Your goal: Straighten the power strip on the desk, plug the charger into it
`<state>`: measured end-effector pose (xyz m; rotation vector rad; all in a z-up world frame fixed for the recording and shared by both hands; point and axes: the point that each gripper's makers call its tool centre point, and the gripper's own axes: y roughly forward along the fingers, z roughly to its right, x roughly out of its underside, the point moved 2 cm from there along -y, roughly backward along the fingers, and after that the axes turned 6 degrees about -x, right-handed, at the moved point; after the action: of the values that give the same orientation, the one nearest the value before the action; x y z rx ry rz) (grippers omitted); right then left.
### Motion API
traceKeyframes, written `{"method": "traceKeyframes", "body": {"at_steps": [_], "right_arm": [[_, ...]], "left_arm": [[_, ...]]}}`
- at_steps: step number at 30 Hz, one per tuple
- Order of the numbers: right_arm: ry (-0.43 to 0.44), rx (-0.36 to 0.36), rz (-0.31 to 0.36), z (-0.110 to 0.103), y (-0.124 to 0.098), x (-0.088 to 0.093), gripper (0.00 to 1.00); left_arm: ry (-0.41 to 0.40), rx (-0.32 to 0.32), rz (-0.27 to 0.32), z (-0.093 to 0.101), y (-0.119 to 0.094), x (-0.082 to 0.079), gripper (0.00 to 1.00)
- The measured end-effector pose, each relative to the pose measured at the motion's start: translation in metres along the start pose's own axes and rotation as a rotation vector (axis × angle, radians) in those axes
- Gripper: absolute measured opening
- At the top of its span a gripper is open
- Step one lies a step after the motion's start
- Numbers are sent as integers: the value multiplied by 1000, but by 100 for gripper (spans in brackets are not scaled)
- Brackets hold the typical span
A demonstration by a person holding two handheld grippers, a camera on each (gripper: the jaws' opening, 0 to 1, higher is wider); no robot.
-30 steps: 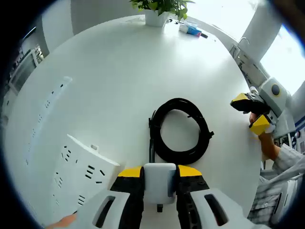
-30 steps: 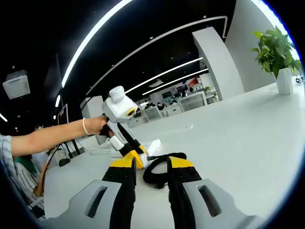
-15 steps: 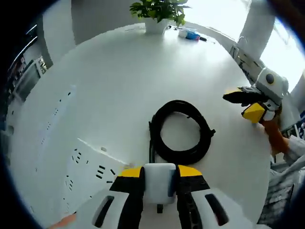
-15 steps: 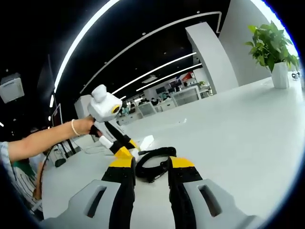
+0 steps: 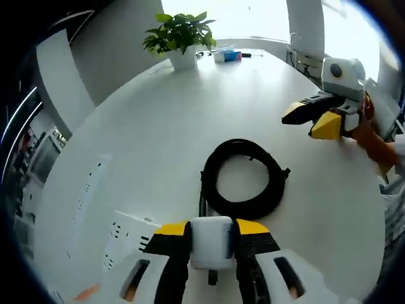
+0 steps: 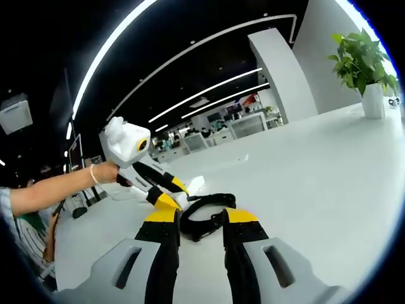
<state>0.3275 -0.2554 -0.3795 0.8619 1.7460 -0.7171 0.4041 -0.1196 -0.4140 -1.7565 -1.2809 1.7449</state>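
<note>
My left gripper is shut on a white charger, held a little above the white desk. The charger's black cable lies coiled on the desk just beyond it. The white power strip lies at the lower left, beside the left jaw, partly cut off by the view's edge. In the right gripper view the left gripper holds the charger next to the cable coil. My right gripper is open with nothing in it, and it hangs over the desk's right side.
A potted plant stands at the far end of the desk, with small items beside it. The plant also shows at the right gripper view's far right. A person's forearm holds the left gripper.
The left gripper view has tilted up toward the far end of the desk. The right gripper now sits higher in it. The charger stays gripped and the cable coil has not moved.
</note>
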Motion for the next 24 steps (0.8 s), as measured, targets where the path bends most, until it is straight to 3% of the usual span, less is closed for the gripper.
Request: {"method": "traceKeyframes", "body": {"at_steps": [5,9,14,19,24], "right_arm": [[1,2,-1,0,-2,2,25],[0,1,-3,1,-2,3,25],[0,1,-5,1,-2,5,25],[-1,1,-11,1,-1,7,25],[-5,3,-21,1,1,9,26]], "left_arm": [[-5,-13,53,2,-1,4,29],[-48,5,125,6,-1,3,44],[-59,2,164,5,-6,6,46],[-84,-15,222,4,-10,6,56],[-114,-22,330,9,-22,2,63]]}}
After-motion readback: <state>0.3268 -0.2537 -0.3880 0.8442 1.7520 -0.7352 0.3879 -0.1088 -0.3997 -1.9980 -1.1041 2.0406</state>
